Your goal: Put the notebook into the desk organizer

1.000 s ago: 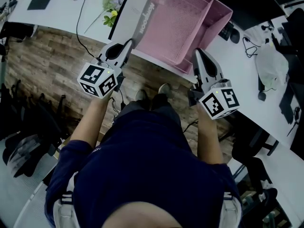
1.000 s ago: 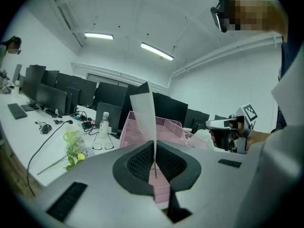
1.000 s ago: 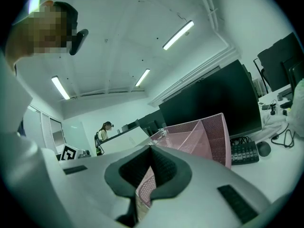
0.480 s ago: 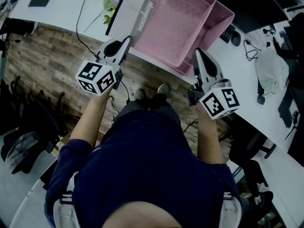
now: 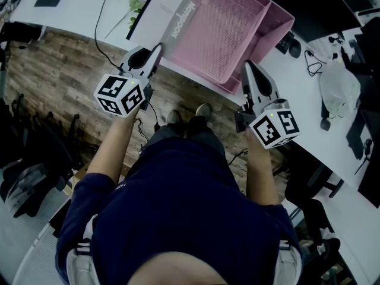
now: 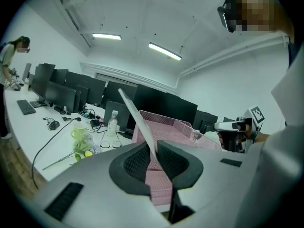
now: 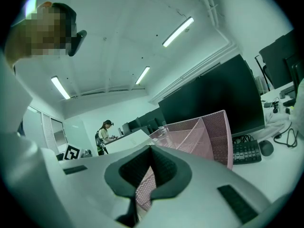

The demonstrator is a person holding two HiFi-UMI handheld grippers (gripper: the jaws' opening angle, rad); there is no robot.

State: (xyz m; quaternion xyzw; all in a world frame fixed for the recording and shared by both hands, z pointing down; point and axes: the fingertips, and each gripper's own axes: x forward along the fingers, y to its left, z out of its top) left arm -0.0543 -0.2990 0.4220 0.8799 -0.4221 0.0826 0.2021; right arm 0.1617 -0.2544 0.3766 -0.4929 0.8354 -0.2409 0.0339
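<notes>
The pink mesh desk organizer (image 5: 228,31) lies on the white desk ahead of me. The thin white notebook (image 5: 172,18) leans tilted at its left side. In the left gripper view the notebook's edge (image 6: 135,115) runs down into the narrow gap between the pads of my left gripper (image 6: 154,158), whose jaws are opening. Pink mesh (image 6: 185,127) shows past it. From above, the left gripper (image 5: 155,51) sits at the notebook's near corner. My right gripper (image 5: 249,67) hovers at the organizer's near right edge, shut (image 7: 149,151) and holding nothing, with the mesh wall (image 7: 209,132) just beyond.
Flowers (image 5: 136,5) and a black cable (image 5: 104,28) lie left of the notebook. A keyboard (image 7: 244,151) and mouse (image 7: 265,147) sit right of the organizer below dark monitors (image 7: 213,99). A plastic bag (image 5: 339,82) lies further right. Wooden floor (image 5: 59,70) shows below the desk edge.
The left gripper and the notebook have drifted slightly left and away from me. The right gripper has not moved.
</notes>
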